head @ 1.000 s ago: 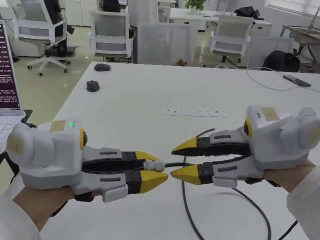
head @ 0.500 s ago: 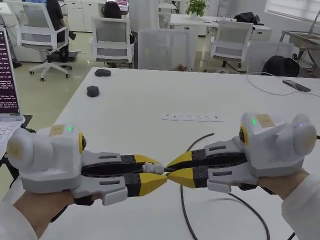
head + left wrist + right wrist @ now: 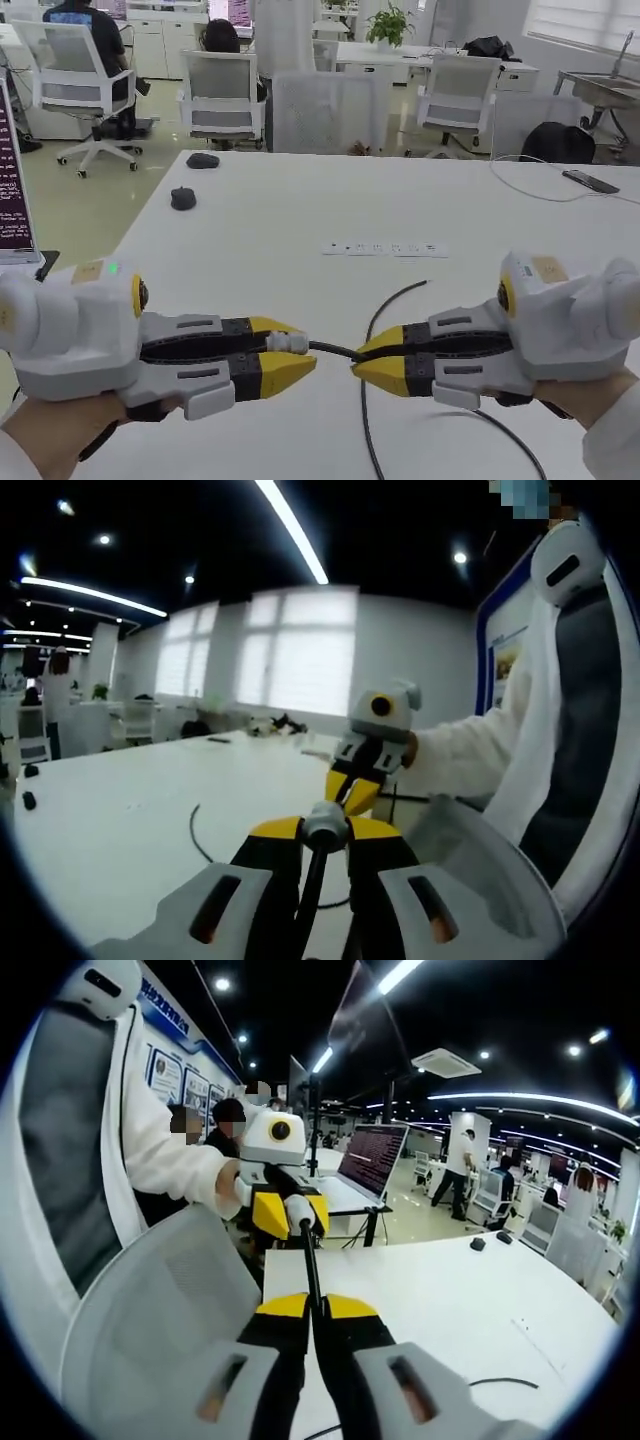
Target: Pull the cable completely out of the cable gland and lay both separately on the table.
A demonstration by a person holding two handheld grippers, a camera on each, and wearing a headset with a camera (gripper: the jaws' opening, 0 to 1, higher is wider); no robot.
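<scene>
1. Cable gland (image 3: pixel 287 342): small, pale grey, round-bodied. It lies horizontal above the table (image 3: pixel 300 220), pinched between the closed fingers of the left gripper (image 3: pixel 298 352), with the cable threaded in it.
2. Cable (image 3: pixel 332 348): thin, black. A short straight stretch above the table runs from the gland to the right gripper (image 3: pixel 360 358), which is clamped on it. The rest loops slack on the table.

1. We see the cable (image 3: pixel 366 425) run off the bottom edge of the head view, so its far end is cut off.
2. The left gripper (image 3: pixel 304 346) hides most of the cable gland (image 3: pixel 286 343); we glimpse only its white tip.
3. The left edge crops a laptop (image 3: pixel 12 190).
</scene>
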